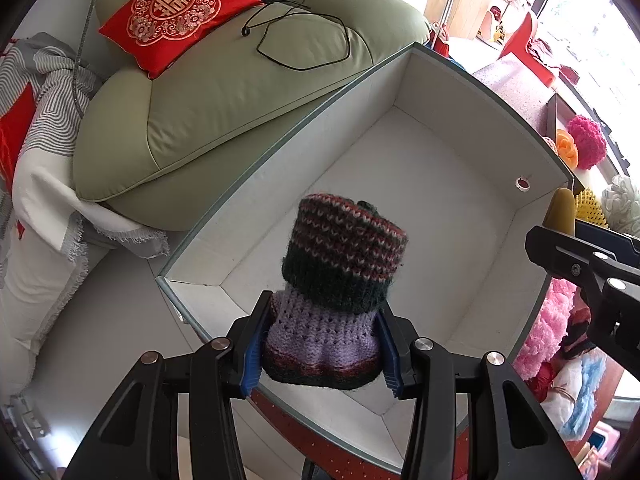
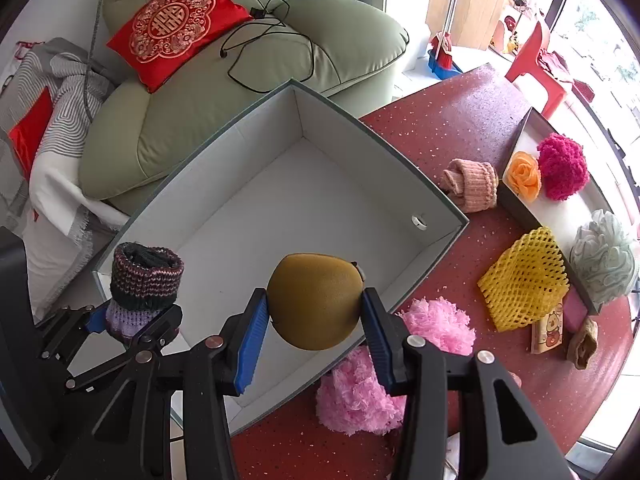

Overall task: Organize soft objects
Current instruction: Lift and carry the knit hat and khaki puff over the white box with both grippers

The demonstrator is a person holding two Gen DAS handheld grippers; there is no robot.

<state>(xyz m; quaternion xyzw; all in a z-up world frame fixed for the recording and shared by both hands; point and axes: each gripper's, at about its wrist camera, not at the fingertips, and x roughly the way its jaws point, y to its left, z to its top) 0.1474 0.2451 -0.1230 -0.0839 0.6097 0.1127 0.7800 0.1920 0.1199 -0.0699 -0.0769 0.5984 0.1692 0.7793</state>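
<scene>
My left gripper (image 1: 320,352) is shut on a rolled knitted piece (image 1: 340,280) in purple, dark green and red, held over the near left corner of an open white box (image 1: 460,92). The left gripper also shows in the right wrist view (image 2: 132,320) with the knit (image 2: 142,280). My right gripper (image 2: 314,320) is shut on an olive-brown soft pad (image 2: 316,300), held over the near edge of the box (image 2: 400,152). The right gripper's tip with the pad (image 1: 562,210) shows at the left wrist view's right edge. The box is empty inside.
On the red table (image 2: 460,112) lie pink fluffy yarn (image 2: 360,384), a pink knit roll (image 2: 472,184), yellow foam net (image 2: 524,276) and a tray (image 2: 516,200) with orange rose, magenta pompom and mesh sponge. A green armchair (image 2: 240,92) with red cushion stands behind.
</scene>
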